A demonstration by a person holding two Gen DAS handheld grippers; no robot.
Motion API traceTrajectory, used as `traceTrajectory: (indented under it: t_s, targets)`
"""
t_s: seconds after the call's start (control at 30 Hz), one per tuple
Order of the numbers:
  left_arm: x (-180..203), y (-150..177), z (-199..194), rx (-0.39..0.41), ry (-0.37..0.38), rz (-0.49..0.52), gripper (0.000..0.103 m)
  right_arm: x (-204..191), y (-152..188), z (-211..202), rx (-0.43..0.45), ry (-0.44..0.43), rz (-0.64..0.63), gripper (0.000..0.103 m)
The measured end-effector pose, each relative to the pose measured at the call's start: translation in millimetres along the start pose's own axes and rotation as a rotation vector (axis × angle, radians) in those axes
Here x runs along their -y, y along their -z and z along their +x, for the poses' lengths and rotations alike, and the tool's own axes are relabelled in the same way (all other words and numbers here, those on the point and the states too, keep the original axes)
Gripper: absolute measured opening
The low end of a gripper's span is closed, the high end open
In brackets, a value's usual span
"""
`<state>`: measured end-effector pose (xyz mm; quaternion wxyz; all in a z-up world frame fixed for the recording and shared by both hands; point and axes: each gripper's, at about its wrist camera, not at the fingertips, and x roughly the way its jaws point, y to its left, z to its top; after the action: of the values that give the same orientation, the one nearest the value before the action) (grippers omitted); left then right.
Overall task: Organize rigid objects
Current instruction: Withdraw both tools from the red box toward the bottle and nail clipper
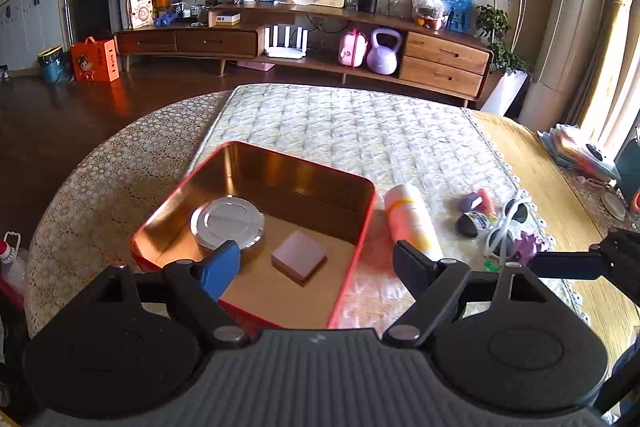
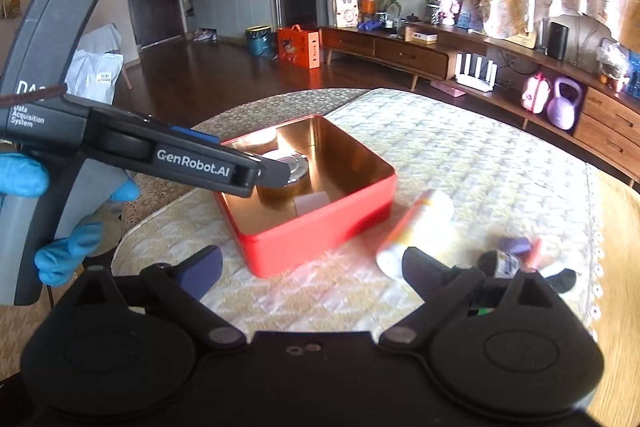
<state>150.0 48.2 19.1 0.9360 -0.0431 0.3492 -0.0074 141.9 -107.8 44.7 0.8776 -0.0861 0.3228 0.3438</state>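
Note:
A red tin box (image 1: 352, 267) (image 2: 320, 239) with a gold inside sits on the quilted mat. It holds a round silver lid (image 1: 227, 223) (image 2: 294, 167) and a pale pink square block (image 1: 299, 257) (image 2: 312, 205). My left gripper (image 1: 316, 265) is open and empty just over the box, its blue finger beside the lid; it also shows in the right wrist view (image 2: 276, 171). My right gripper (image 2: 312, 271) is open and empty near the box's front corner. A white and pink tube (image 1: 412, 219) (image 2: 416, 227) lies right of the box.
Right of the tube lie a small dark bottle (image 1: 476, 221) (image 2: 504, 263), a purple and red item (image 1: 478, 199), white sunglasses (image 1: 508, 223) and a purple toy (image 1: 528, 247). The round table (image 1: 80, 195) has its edge at the left. Books (image 1: 580, 155) lie at the far right.

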Motion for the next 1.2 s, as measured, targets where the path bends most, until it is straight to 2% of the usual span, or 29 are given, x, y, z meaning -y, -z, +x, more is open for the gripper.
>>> traceTrajectory:
  t_s: [0.1,0.2,0.3,0.4,0.53,0.7,0.87,0.97,1.1,1.2]
  targets:
    - [13.0,8.3,-5.7,0.026,0.012,0.012,0.084,7.0,14.2,-16.0,0.017,0.03,0.015,0.097]
    - [22.7,15.6,-15.0,0.093,0.003,-0.005,0.084,13.3,28.0,-29.4,0.026,0.069,0.036,0.098]
    - [30.2,20.9,-19.3,0.128,0.035,-0.016,0.088,22.5,42.4,-39.6,0.025,0.105,0.051,0.098]
    - [44.7,25.9,-16.9,0.117,0.046,0.031,0.088,31.5,58.6,-47.9,0.02,0.144,0.065,0.098]
    - [65.8,34.4,-16.2,0.151,0.046,0.099,0.089,44.4,80.1,-55.7,0.01,0.179,0.097,0.098]
    - [75.7,33.8,-5.3,0.081,0.117,0.088,0.089,62.2,100.1,-58.2,-0.01,0.215,0.155,0.098]
    - [84.9,35.1,7.4,0.035,0.117,0.082,0.089,72.1,112.3,-54.3,-0.026,0.242,0.17,0.097]
    - [85.0,32.8,20.9,-0.013,0.136,0.032,0.089,77.6,116.2,-45.4,-0.037,0.247,0.19,0.095]
    - [94.9,28.7,37.4,-0.02,0.102,0.046,0.089,77.8,118.4,-31.9,-0.049,0.261,0.176,0.092]
    - [102.9,25.8,52.5,-0.037,0.075,0.06,0.089,77.2,118.7,-22.3,-0.055,0.267,0.162,0.086]
